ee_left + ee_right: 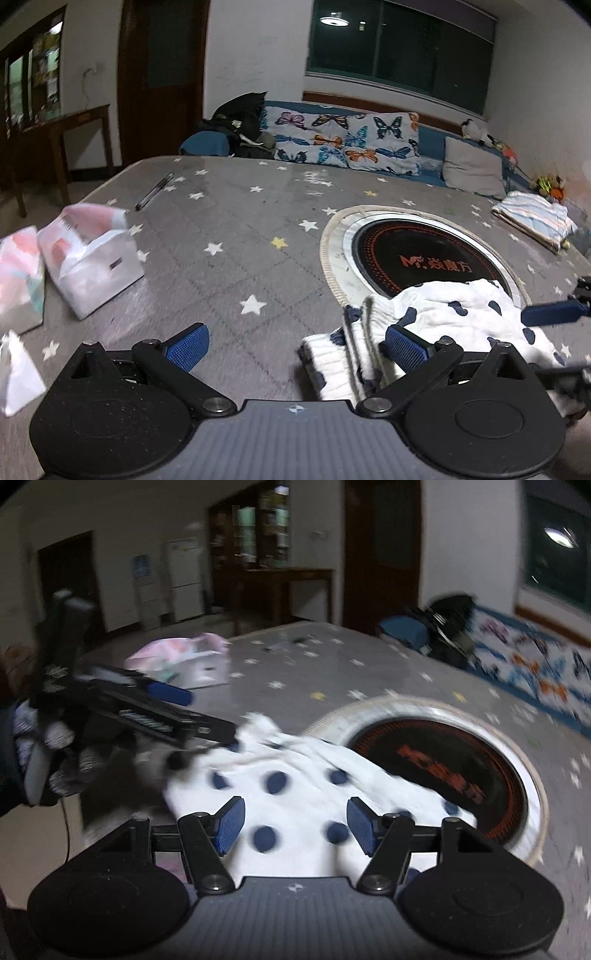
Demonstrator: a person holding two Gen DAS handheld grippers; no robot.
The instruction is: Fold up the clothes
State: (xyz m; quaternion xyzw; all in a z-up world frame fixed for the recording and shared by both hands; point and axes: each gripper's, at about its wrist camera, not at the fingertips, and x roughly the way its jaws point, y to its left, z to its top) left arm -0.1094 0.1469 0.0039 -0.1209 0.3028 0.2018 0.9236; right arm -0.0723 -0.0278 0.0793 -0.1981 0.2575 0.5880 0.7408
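**Left wrist view: spotted knit lies bunched, both tools spread wide**

Left wrist view shows the grey star-print bench (229,236) carrying everything, with a round black hob (428,254) set into it. Partly over the hob's near rim lies the white garment with navy spots (454,314), crumpled, its ribbed edge (354,332) turned toward the camera. A folded striped pile (535,218) sits well apart at the far right; a white box (99,269) stands to the left.

The cloth looks soft, light and limp, likely a chunky knit that will sag and stretch, not slide. The ribbed edge seems the firmest place to pinch.

The left tool (297,343) is released, its right pad touching the ribbing. The right tool (295,825) hangs over the cloth, likewise released and holding nothing.
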